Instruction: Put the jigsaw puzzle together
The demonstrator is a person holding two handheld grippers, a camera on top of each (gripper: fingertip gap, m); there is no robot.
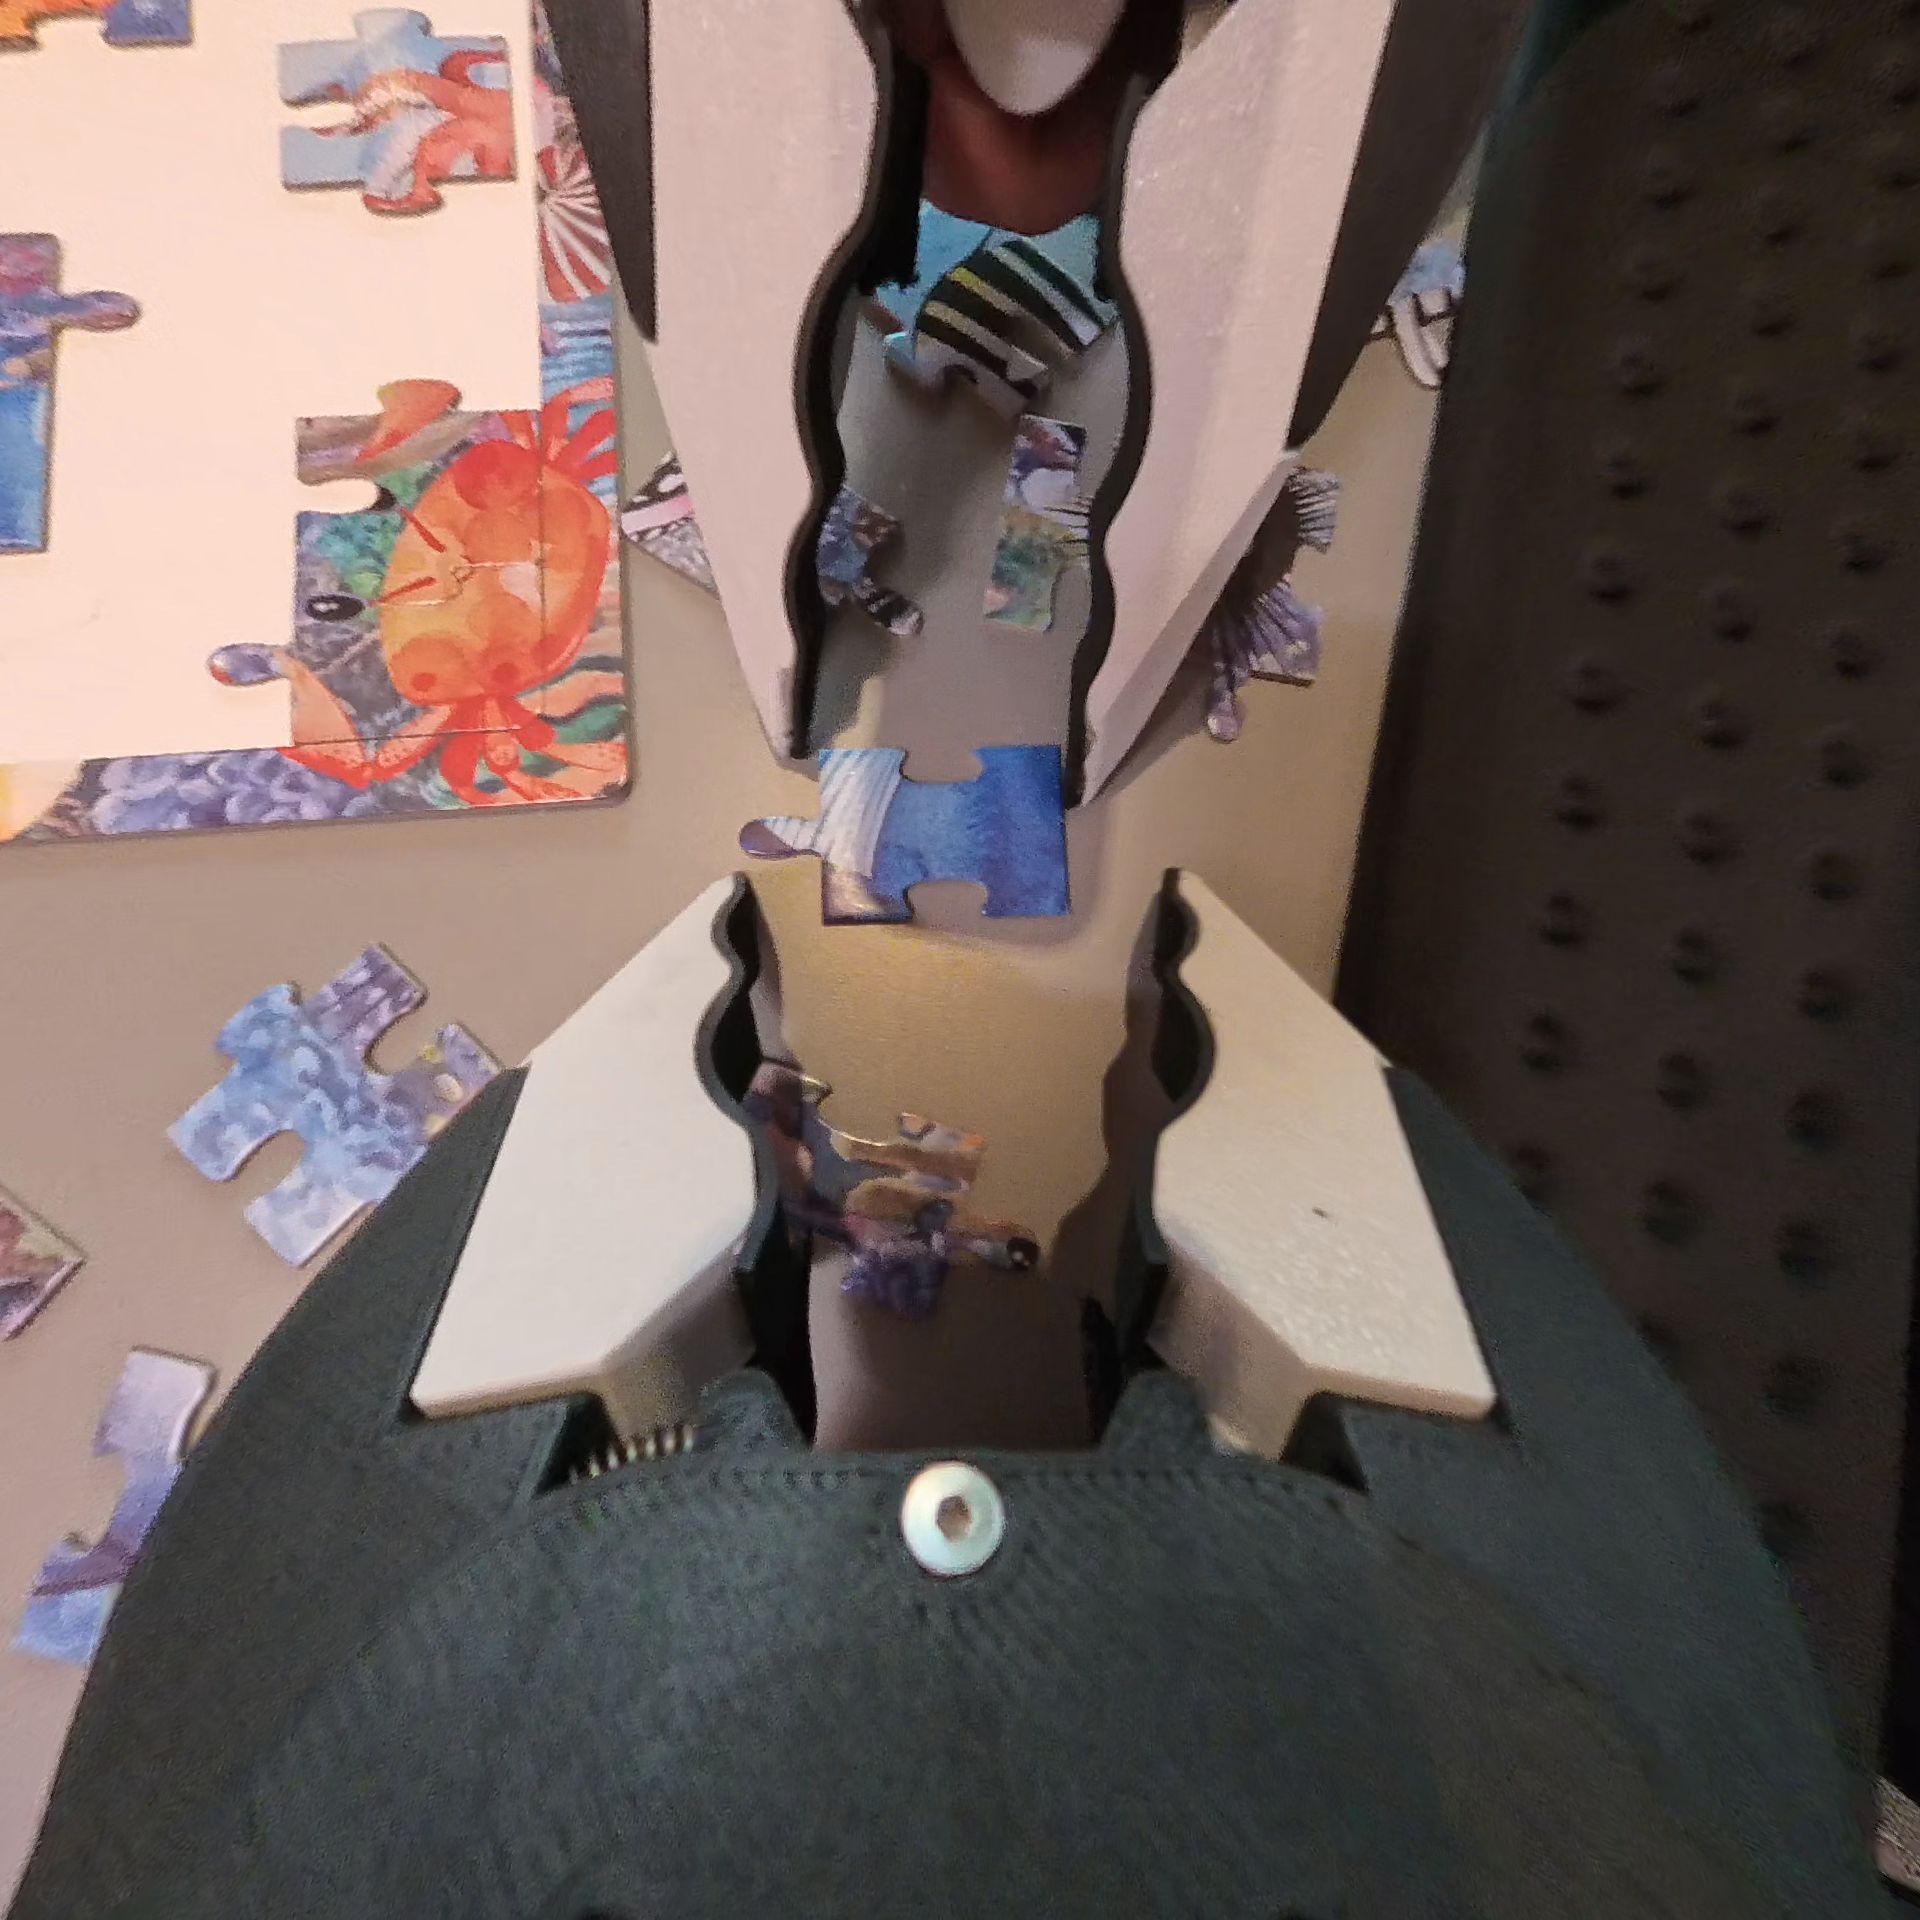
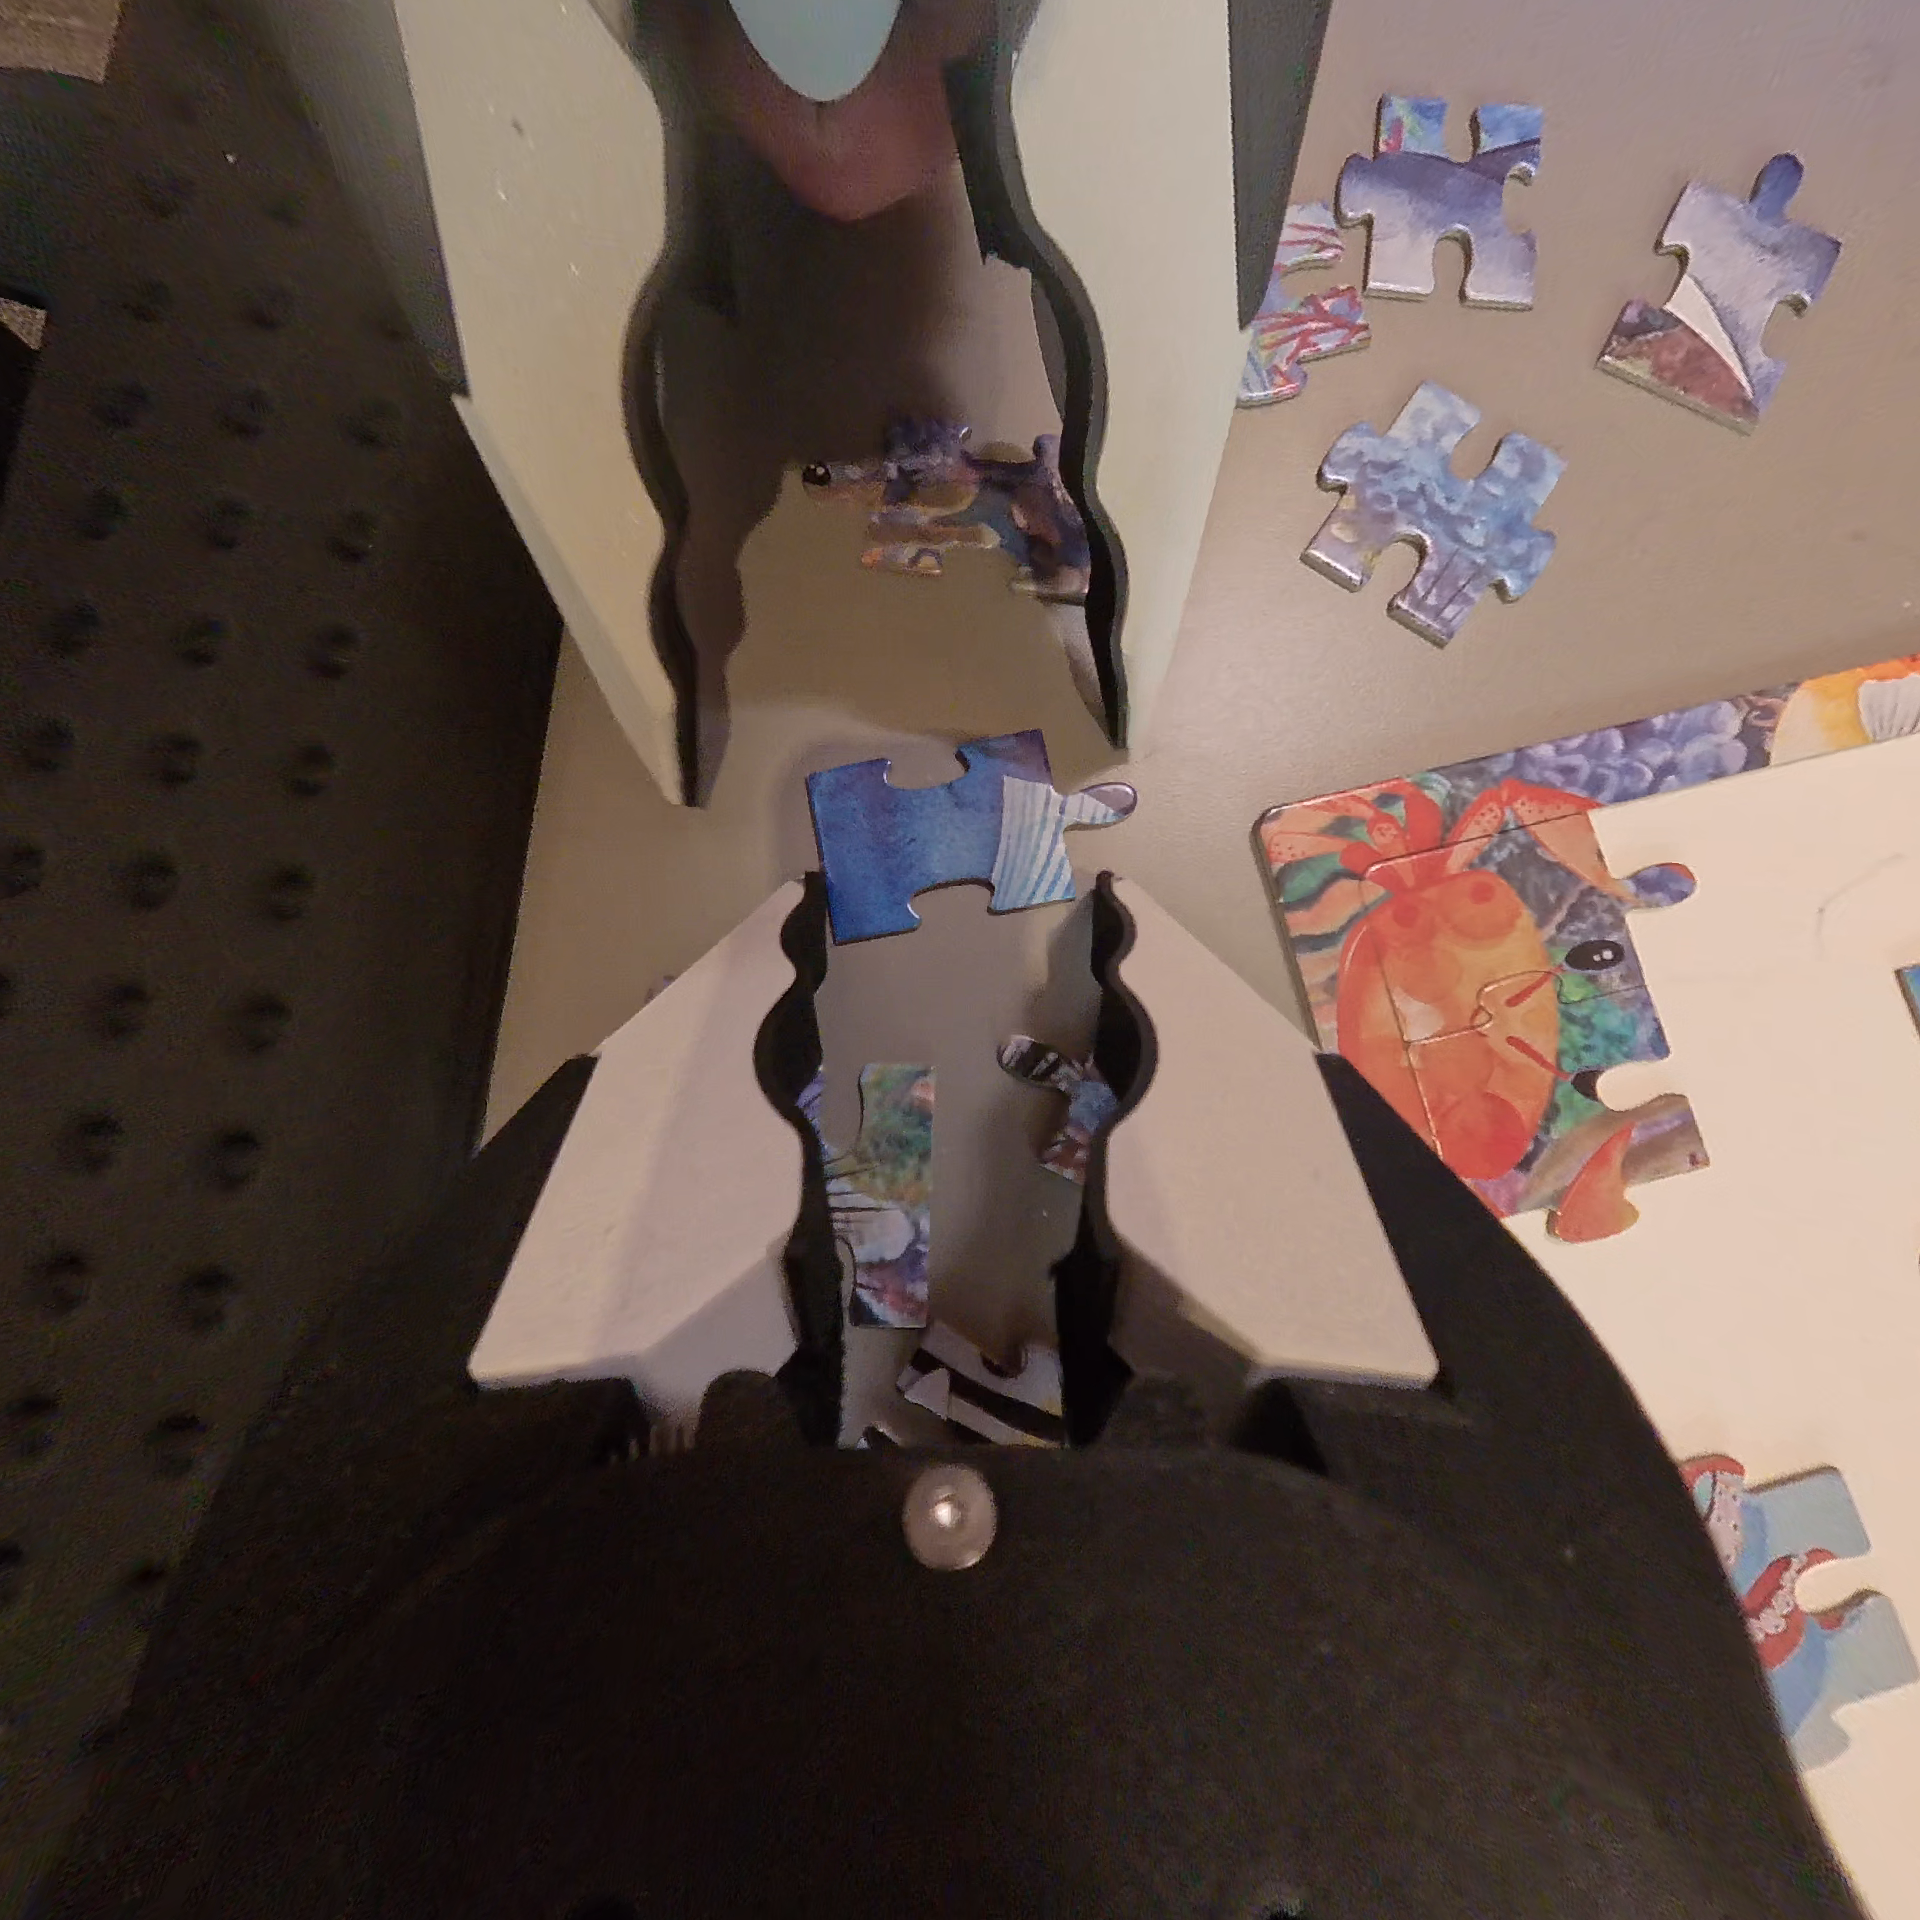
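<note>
A blue puzzle piece (image 1: 945,831) with a white striped corner lies between the two grippers, which face each other tip to tip. My right gripper (image 2: 954,888) is closed to the piece's width, and its tips pinch the near edge of the blue piece (image 2: 925,842). It enters the left wrist view from above (image 1: 935,769). My left gripper (image 1: 956,894) is open and empty, just short of the piece; it enters the right wrist view from above (image 2: 904,769). The white puzzle board (image 1: 156,468) holds a joined orange crab section (image 1: 468,592) at its corner, also seen in the right wrist view (image 2: 1455,997).
Loose pieces lie on the beige table: a blue-purple one (image 1: 322,1101), a striped one (image 1: 997,312) under the right gripper, and several more (image 2: 1434,509) by the board (image 2: 1766,1039). A dark studded mat (image 1: 1662,727) borders the table edge. Both grippers' tips are close together, under 4 cm apart.
</note>
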